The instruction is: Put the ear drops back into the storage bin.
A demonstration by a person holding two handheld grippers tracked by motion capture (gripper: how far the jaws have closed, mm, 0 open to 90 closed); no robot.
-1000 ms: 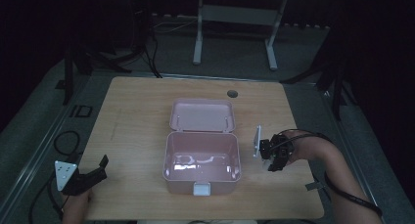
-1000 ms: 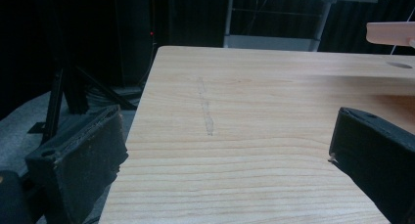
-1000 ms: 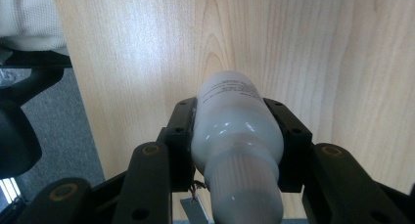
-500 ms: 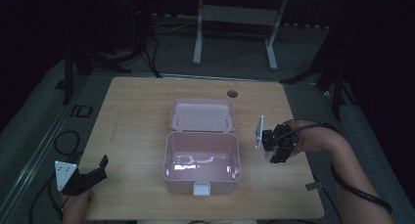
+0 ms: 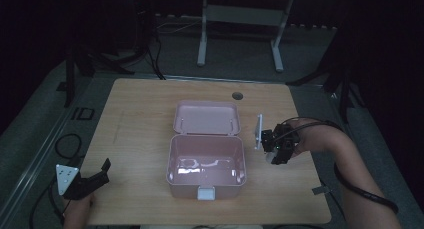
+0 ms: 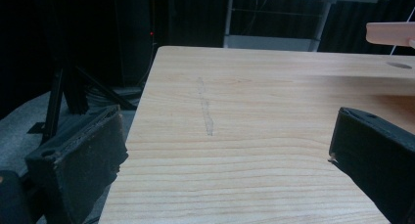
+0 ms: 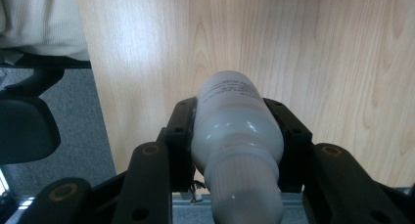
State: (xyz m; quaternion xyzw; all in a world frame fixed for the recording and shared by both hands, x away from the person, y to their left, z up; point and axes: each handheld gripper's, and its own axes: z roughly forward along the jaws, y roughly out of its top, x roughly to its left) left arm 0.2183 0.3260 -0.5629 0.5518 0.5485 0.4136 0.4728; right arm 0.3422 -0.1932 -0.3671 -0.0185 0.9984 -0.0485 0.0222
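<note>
Clamping a smooth white bottle (image 7: 235, 136), right gripper (image 7: 237, 131); left gripper (image 6: 220, 150) spread over woodgrain.

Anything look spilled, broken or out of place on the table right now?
Nothing stands out. The pink box sits open and square on the table, its inside apparently empty. The right gripper holds a white bottle between its fingers; the left gripper is open.

A white bottle (image 7: 235, 131) is clamped in the right hand-held gripper (image 5: 278, 145), beside the open pink box (image 5: 206, 159).
</note>
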